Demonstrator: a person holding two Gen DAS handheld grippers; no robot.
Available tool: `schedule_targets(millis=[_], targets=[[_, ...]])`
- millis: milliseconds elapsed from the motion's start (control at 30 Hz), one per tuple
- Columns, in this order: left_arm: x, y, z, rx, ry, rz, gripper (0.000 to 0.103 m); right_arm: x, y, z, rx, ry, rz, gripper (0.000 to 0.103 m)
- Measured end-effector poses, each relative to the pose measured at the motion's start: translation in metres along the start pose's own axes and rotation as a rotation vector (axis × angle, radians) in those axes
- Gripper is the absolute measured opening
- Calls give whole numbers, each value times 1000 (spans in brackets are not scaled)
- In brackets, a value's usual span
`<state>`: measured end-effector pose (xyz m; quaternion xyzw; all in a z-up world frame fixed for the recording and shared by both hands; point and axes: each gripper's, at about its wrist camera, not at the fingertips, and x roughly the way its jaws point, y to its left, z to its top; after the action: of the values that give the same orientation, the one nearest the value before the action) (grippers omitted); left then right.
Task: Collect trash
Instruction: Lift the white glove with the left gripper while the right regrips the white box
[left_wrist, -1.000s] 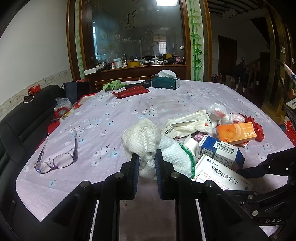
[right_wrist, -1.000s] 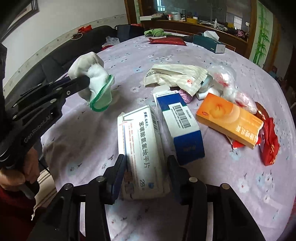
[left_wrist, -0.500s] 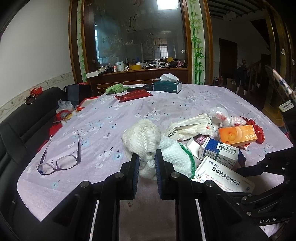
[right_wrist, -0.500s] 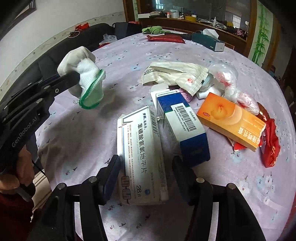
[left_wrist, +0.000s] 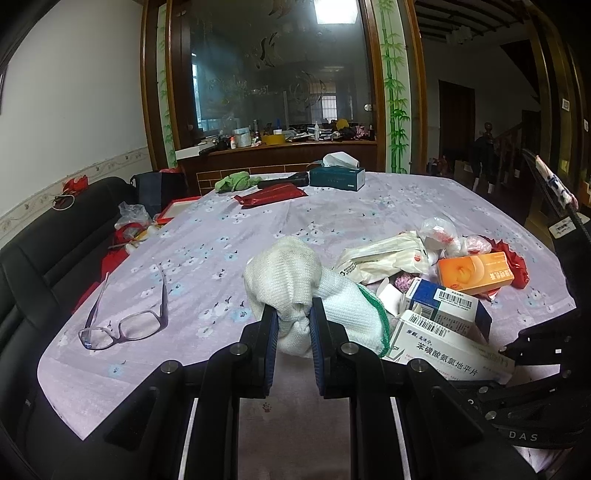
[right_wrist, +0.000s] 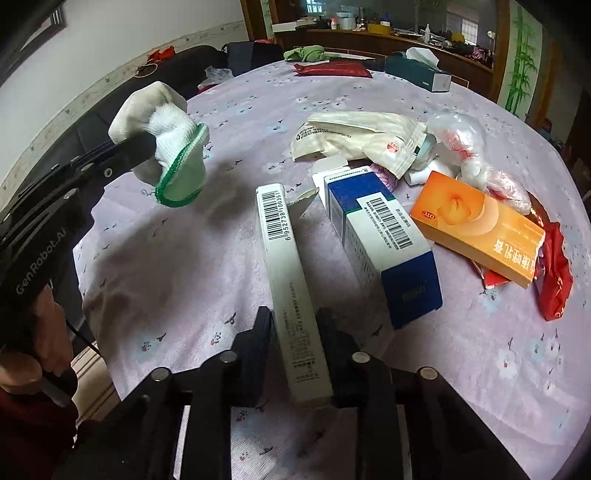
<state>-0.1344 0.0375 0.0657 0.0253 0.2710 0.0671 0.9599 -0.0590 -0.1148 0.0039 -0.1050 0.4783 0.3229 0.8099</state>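
Landmark: the blue-and-white box (right_wrist: 384, 247) lying on the purple floral tablecloth (right_wrist: 184, 288); every place below is given from it.
Left gripper (left_wrist: 292, 325): well to the left of that box, held above the cloth, jaws pinched narrow on a bunched white glove with a green cuff (left_wrist: 317, 299); the cuff hangs free toward the box.
Right gripper (right_wrist: 293, 343): just left of the box, jaws closed in on the near end of the white medicine carton (right_wrist: 284, 266).
Carton's lie: turned up on its narrow edge, barcode face up, long axis running straight away from the fingers and roughly alongside the blue-and-white box; a torn end flap sticks out at the far end toward the box.
Nearer hand: the right one, already on the carton; the left is occupied with the glove.
What the next move turns on, as I judge it: the grip sits at one end of a long carton, so the far end may sag or swing on lifting.
Right of the box: an orange carton (right_wrist: 476, 236), touching a red wrapper (right_wrist: 554, 280) beyond it.
Behind the box: a cream pouch (right_wrist: 354, 140) and crumpled clear plastic (right_wrist: 461, 144).
Containers: no bin or trash bag shows in either view, so where the pieces go cannot be told.
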Motion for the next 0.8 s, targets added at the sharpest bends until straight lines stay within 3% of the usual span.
schedule_targets(millis=[133, 500, 800], targets=[[-3, 1, 1, 2, -9, 0, 16, -7, 1, -5, 18, -23, 22, 15], [-14, -9, 4, 8, -40, -15, 16, -47, 12, -19, 71, -129, 70, 14], [-21, -22, 9, 26, -53, -36, 16, -80, -1, -22, 133, -206, 53, 14]])
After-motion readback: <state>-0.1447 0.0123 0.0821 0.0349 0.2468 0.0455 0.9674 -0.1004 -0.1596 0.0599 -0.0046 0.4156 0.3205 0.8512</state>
